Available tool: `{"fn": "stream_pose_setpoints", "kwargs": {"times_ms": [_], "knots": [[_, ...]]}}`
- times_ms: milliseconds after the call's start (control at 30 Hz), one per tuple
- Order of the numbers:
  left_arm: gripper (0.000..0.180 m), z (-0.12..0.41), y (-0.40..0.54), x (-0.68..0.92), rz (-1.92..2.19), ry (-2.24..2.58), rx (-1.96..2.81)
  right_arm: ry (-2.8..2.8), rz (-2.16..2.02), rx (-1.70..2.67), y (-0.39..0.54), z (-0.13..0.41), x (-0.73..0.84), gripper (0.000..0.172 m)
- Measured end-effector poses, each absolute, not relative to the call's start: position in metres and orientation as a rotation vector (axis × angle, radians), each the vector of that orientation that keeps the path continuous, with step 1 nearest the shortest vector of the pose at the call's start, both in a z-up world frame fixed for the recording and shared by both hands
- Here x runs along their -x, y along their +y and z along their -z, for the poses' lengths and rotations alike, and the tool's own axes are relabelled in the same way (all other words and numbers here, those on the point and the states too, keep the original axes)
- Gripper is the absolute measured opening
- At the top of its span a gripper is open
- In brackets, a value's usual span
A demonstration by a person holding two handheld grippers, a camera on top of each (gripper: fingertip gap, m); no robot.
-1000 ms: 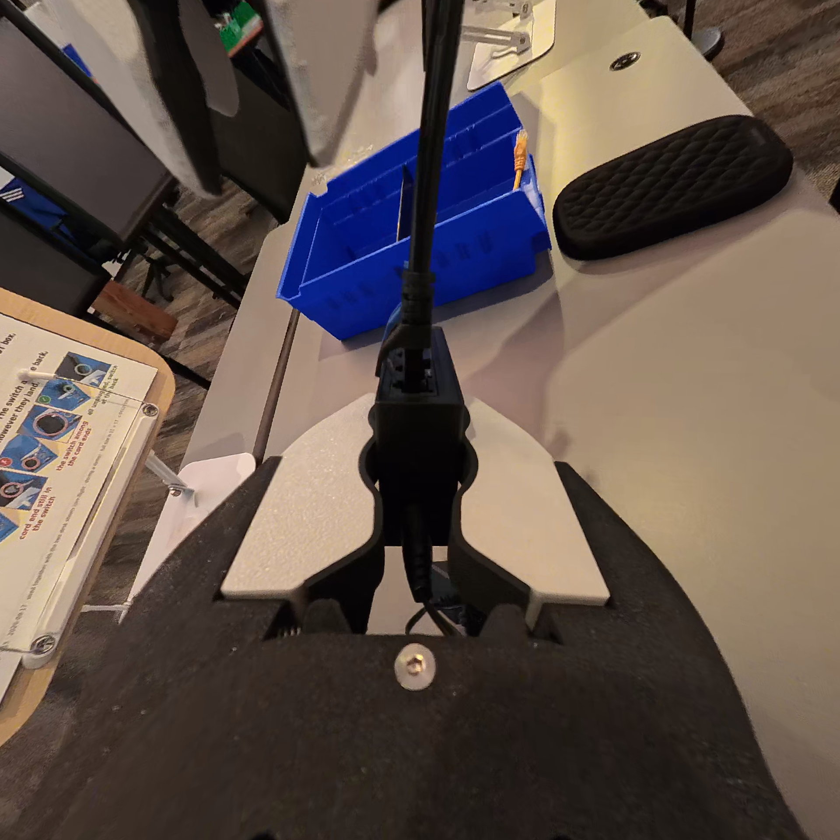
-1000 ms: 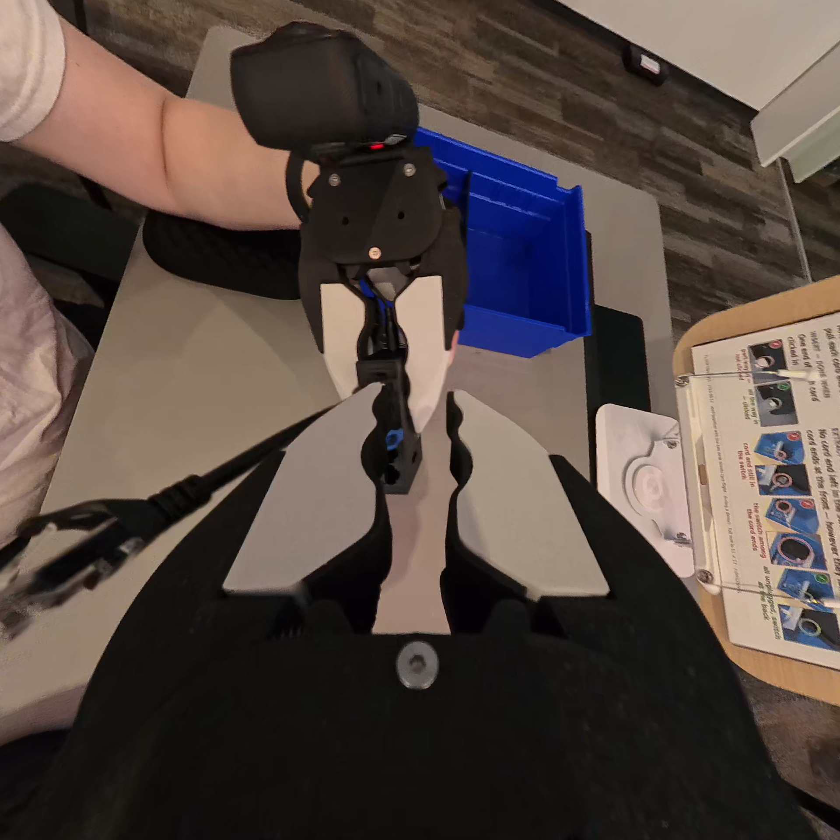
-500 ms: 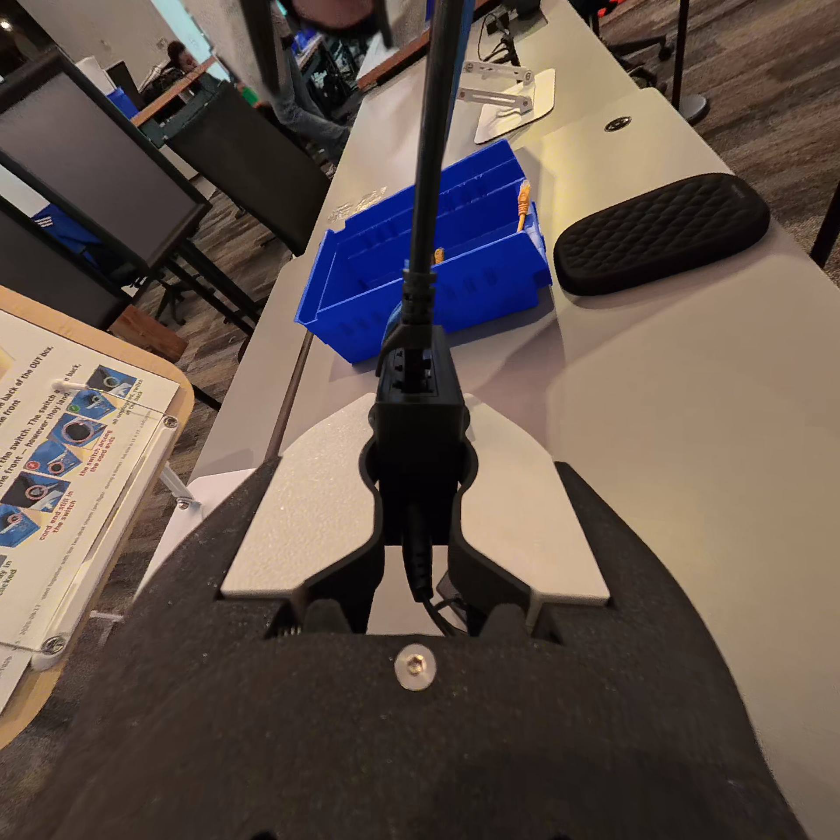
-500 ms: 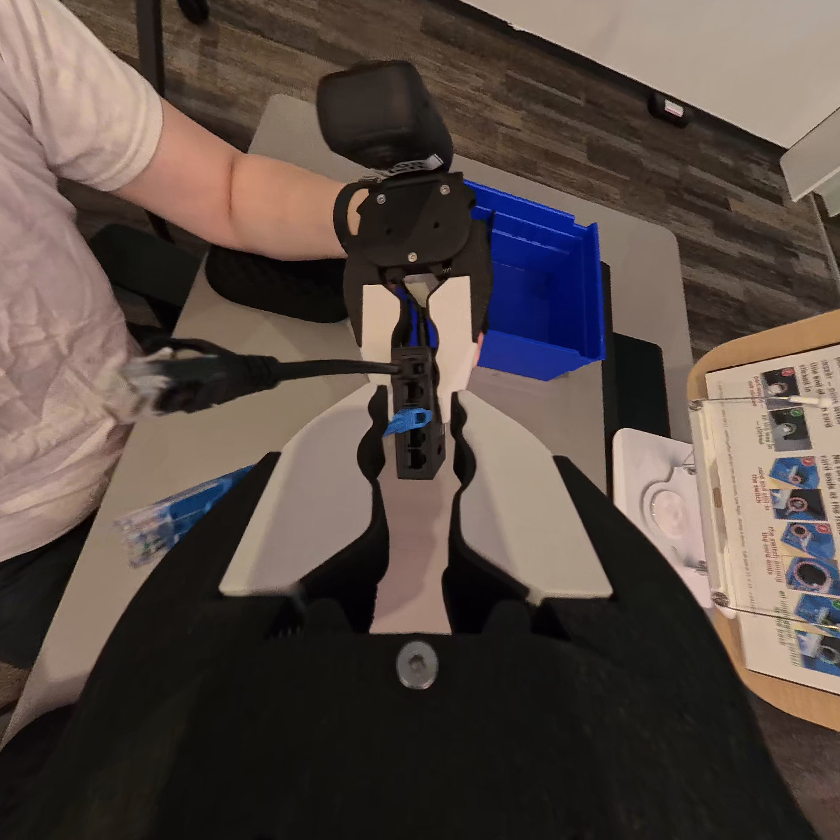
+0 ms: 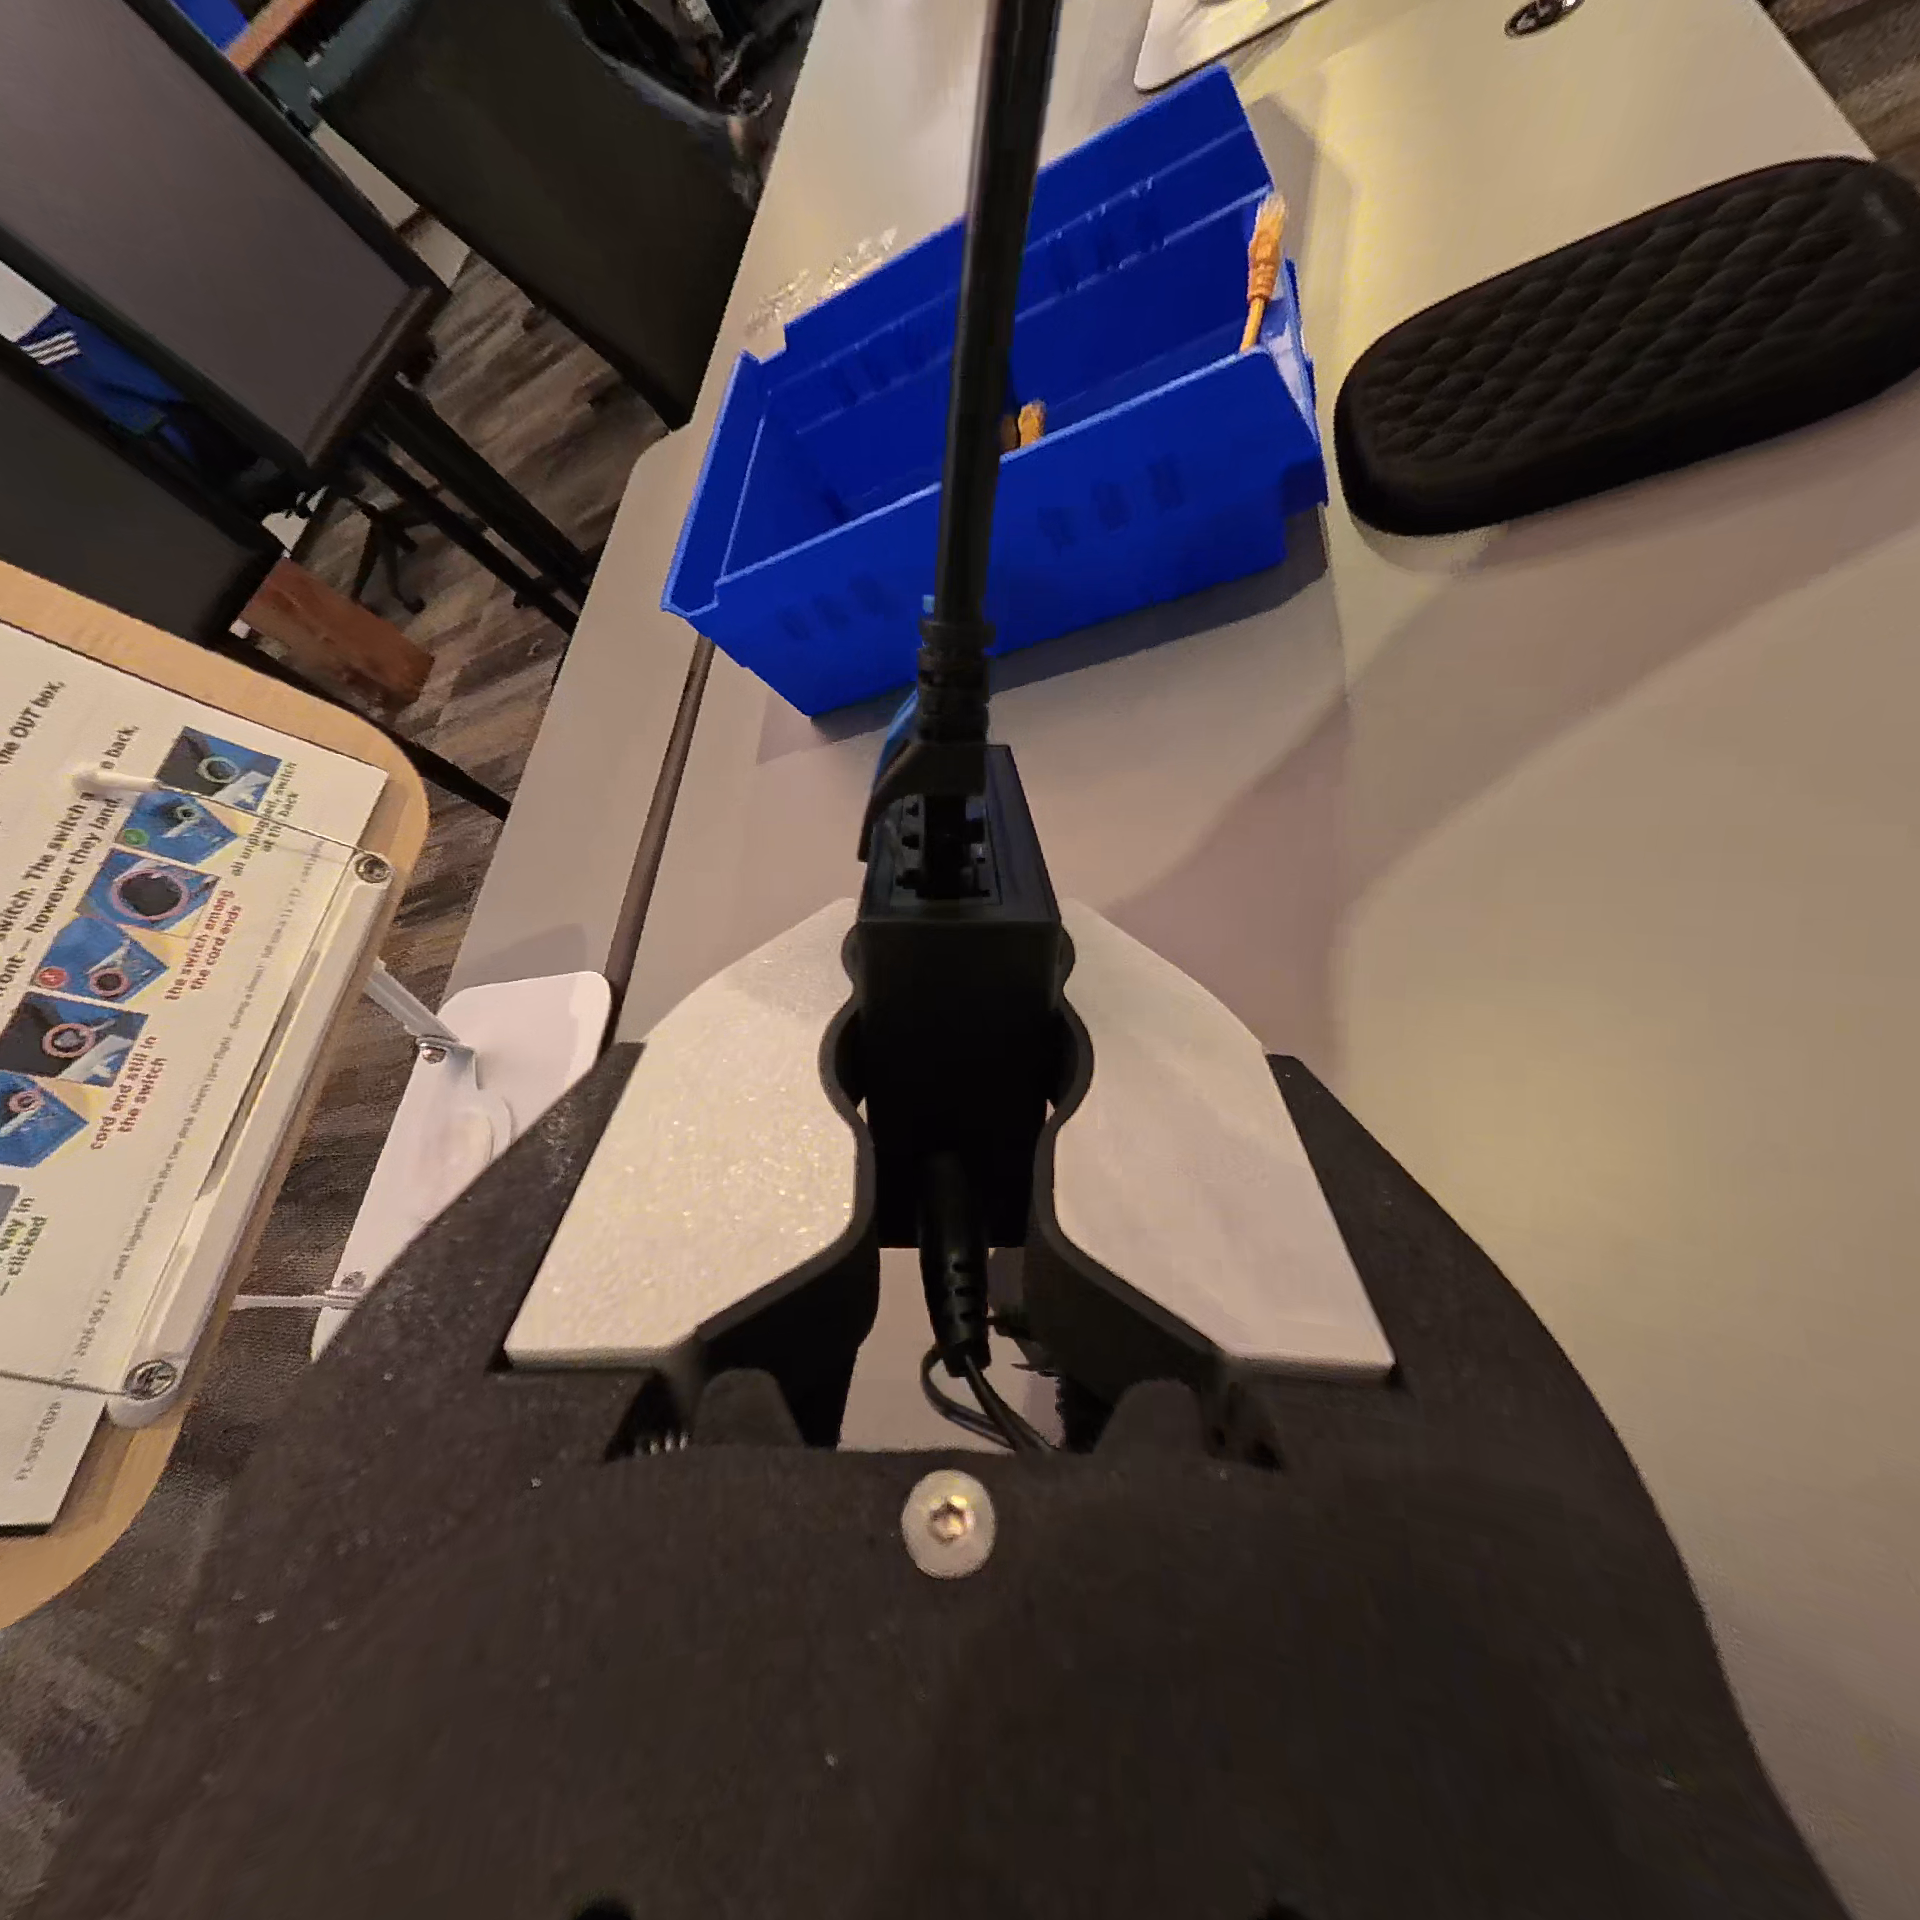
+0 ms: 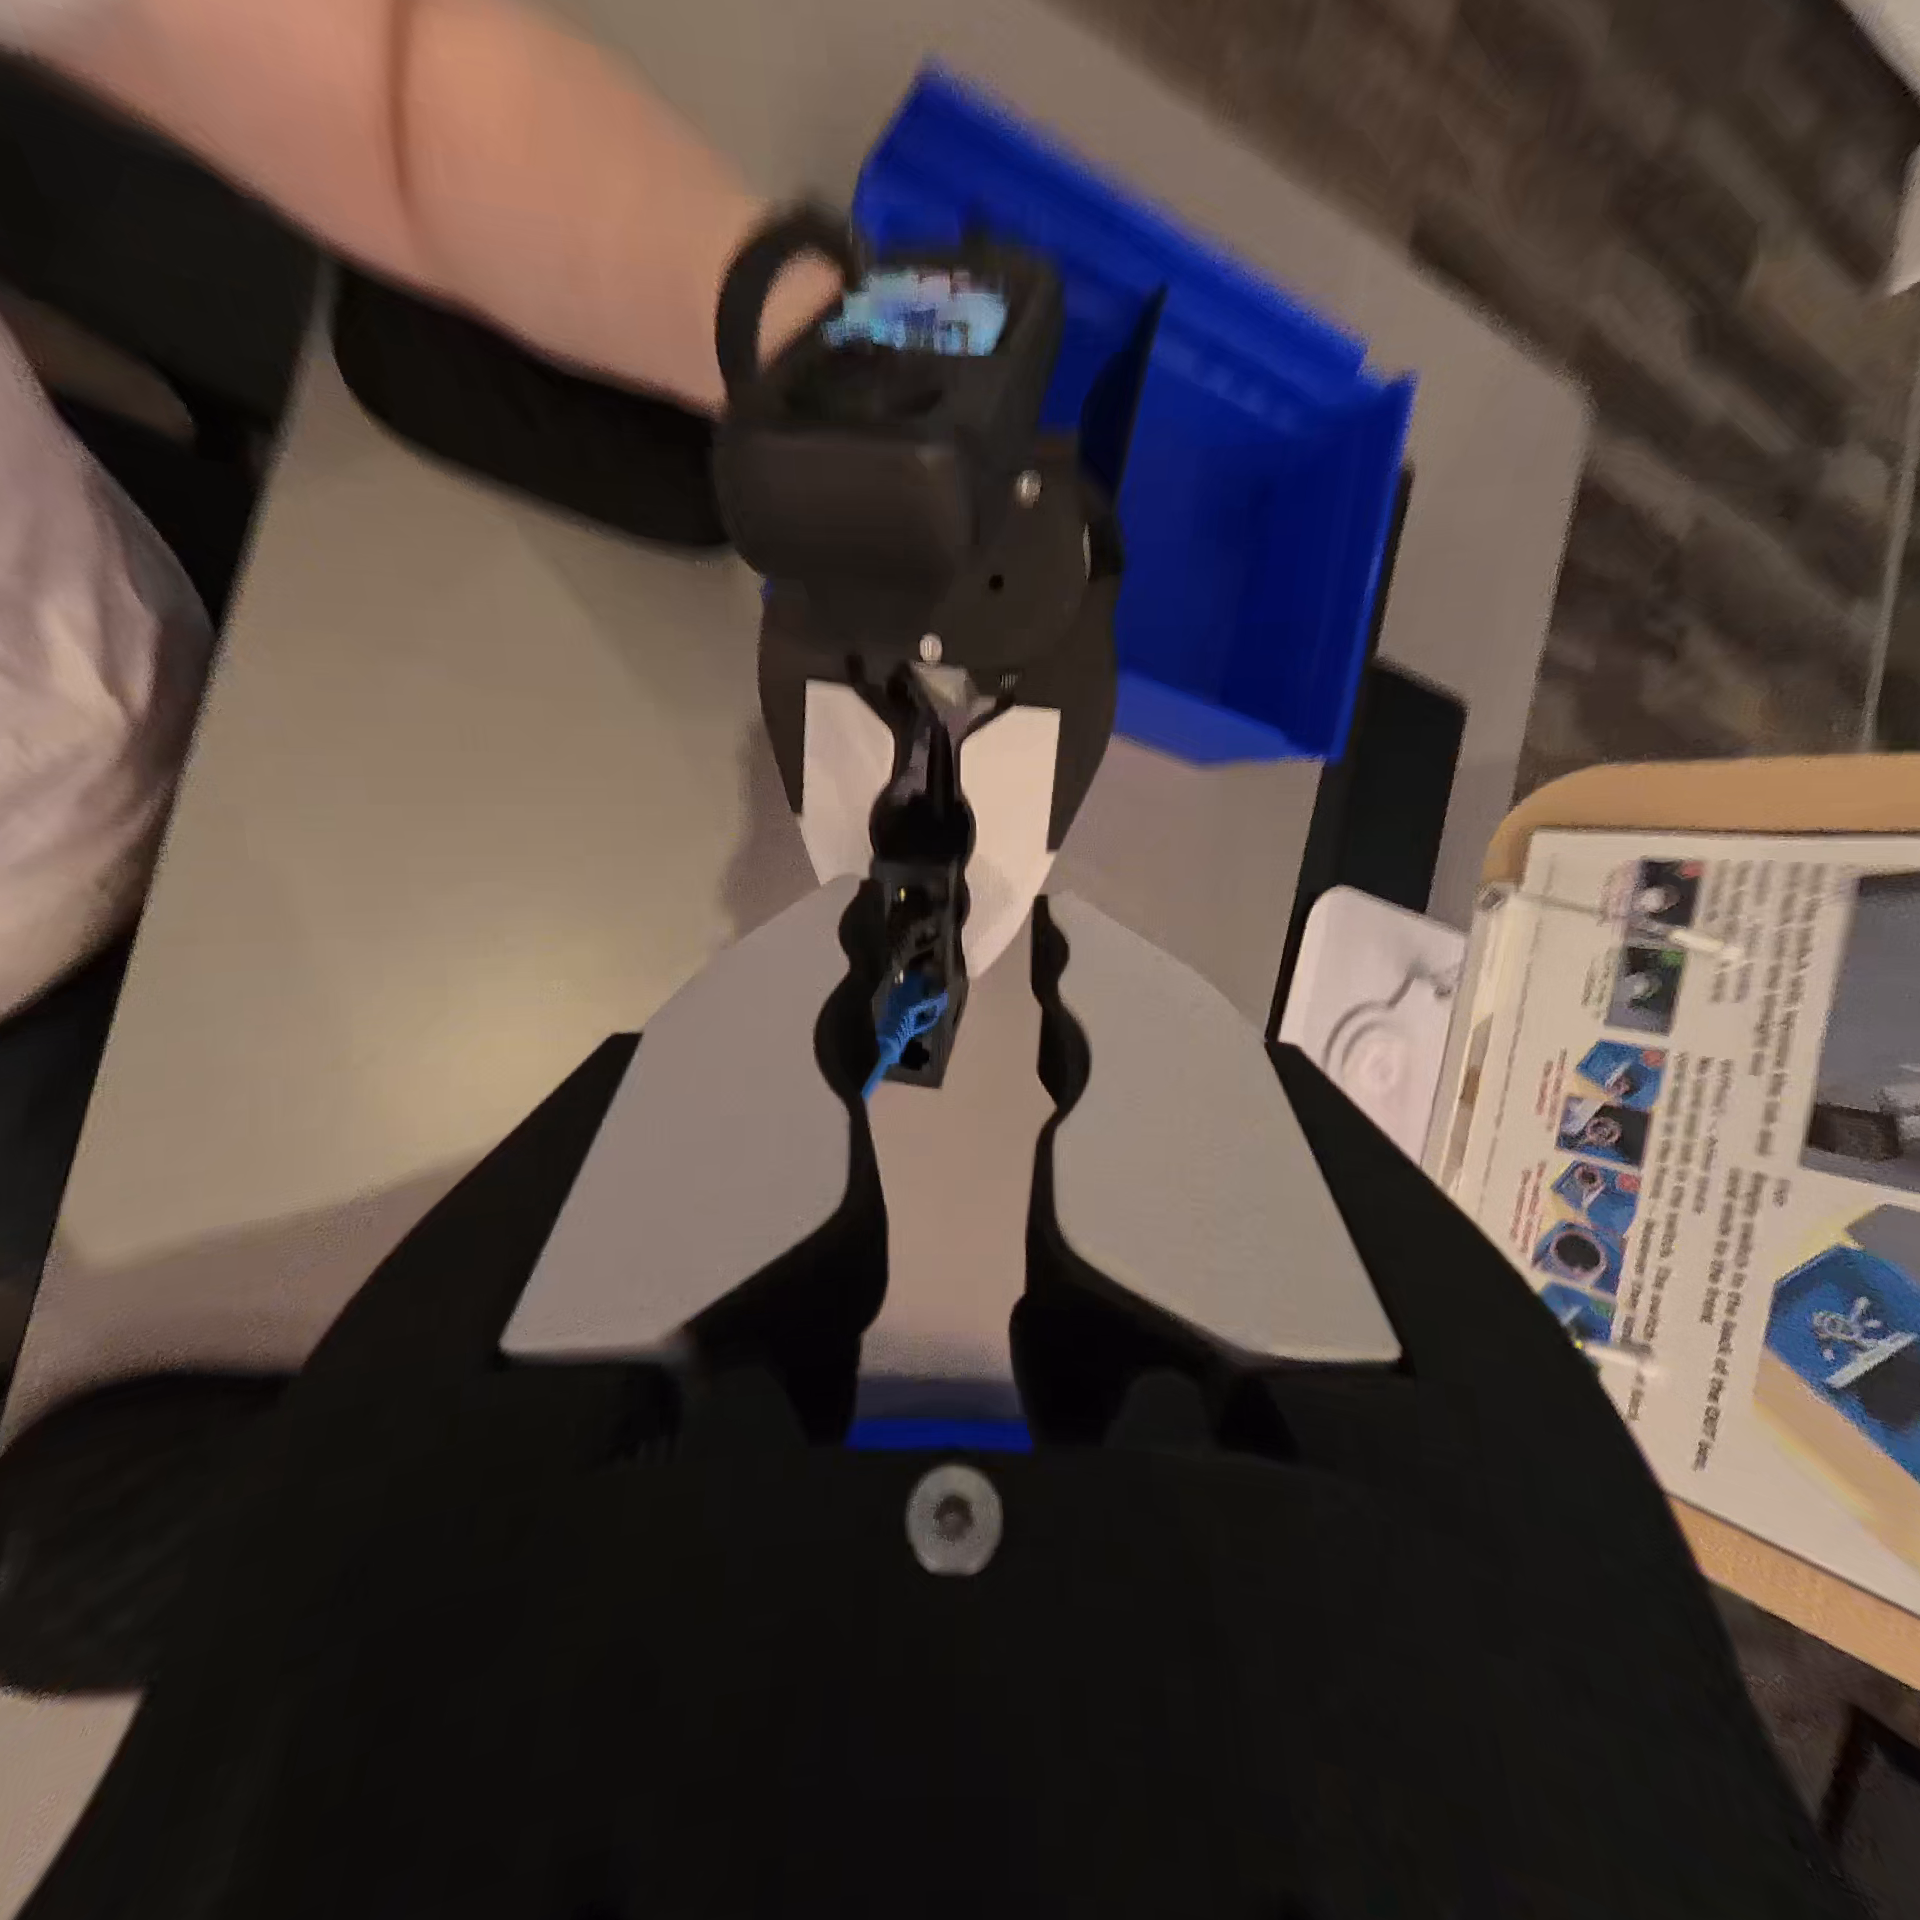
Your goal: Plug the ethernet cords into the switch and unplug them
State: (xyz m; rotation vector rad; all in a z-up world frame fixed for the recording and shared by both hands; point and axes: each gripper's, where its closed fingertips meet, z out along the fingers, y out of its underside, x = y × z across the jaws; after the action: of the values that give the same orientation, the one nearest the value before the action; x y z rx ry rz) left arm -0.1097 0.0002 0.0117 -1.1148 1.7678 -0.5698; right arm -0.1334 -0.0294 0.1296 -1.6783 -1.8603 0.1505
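A smooth, matte grey table (image 5: 1558,935) stands over dark wood-grain flooring, carrying a ribbed blue plastic bin (image 5: 1039,499) and a quilted black pad (image 5: 1621,332). The left tool (image 5: 956,914), with pale grainy finger plates and scalloped black inner edges, is clamped on the boxy black switch (image 5: 956,997). A thick black cord (image 5: 977,364) with ridged strain relief rises from a port, and a blue cord (image 6: 899,1023) sits in another. The right tool (image 6: 945,925) stands apart and empty beside the switch.
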Motion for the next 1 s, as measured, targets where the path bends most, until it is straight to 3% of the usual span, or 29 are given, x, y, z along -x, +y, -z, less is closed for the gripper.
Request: {"fn": "stream_pose_setpoints", "kwargs": {"times_ms": [167, 467, 1000], "knots": [[0.028, 0.0, 0.006, 0.109, 0.431, 1.805, 1.155, -1.912, -0.225, 1.954, -0.032, -0.083, 0.138, 0.024], [0.029, 0.013, 0.007, 0.108, 0.334, 1.852, 1.195, -1.87, 0.03, 1.939, -0.016, -0.042, 0.124, 0.022], [0.028, -0.003, 0.001, 0.105, 0.418, 1.8, 1.132, -1.881, 0.214, 1.799, -0.013, -0.037, 0.118, 0.017]]}}
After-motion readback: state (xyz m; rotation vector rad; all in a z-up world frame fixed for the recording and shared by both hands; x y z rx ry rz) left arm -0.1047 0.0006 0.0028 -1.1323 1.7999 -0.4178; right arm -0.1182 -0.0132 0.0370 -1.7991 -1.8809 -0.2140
